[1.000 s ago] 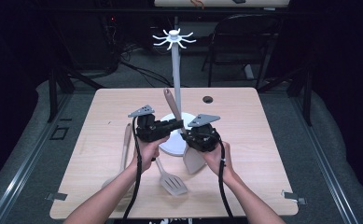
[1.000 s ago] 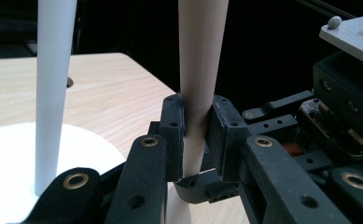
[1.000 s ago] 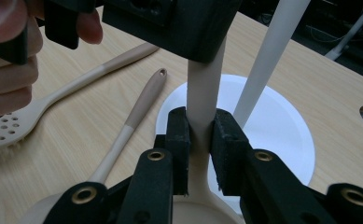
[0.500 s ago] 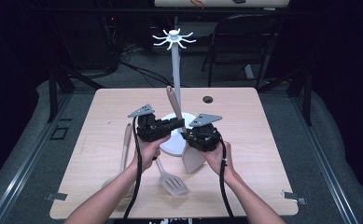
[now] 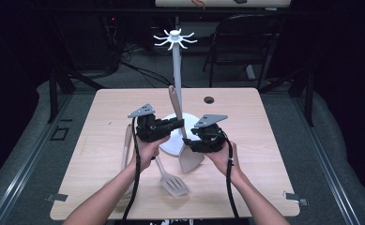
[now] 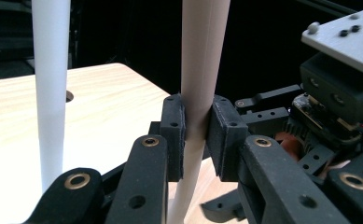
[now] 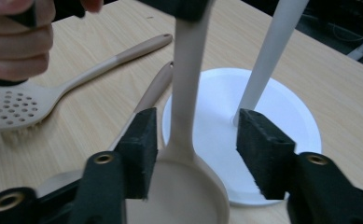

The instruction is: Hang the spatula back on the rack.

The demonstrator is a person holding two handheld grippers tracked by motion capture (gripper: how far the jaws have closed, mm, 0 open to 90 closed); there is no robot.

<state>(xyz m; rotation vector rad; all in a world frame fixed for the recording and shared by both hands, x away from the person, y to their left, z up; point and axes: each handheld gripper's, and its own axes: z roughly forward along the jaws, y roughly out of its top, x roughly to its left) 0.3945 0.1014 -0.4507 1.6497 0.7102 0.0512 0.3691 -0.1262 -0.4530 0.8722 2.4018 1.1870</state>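
Note:
A beige solid spatula (image 5: pixel 190 158) stands nearly upright beside the white utensil stand's pole (image 5: pixel 176 79). My left gripper (image 5: pixel 174 125) is shut on its handle (image 6: pixel 198 84), with both pads pressing it. Lower down, my right gripper (image 5: pixel 193 142) is open. Its jaws have just been opening, and the spatula's neck (image 7: pixel 186 107) sits between the pads (image 7: pixel 141 149) without being squeezed. The spatula's head (image 7: pixel 184 196) fills the space below the jaws. Hooks (image 5: pixel 175 39) ring the top of the stand.
The stand's round white base (image 7: pixel 272 121) lies right behind the spatula. A slotted turner (image 5: pixel 173 184) and a wooden-handled utensil (image 5: pixel 125 146) lie on the table (image 5: pixel 264 154) near the left hand (image 7: pixel 16 46). A small hole (image 5: pixel 209 100) marks the far side of the tabletop.
Hardly anything: both hands and the upright beige spatula hold their places by the stand's base.

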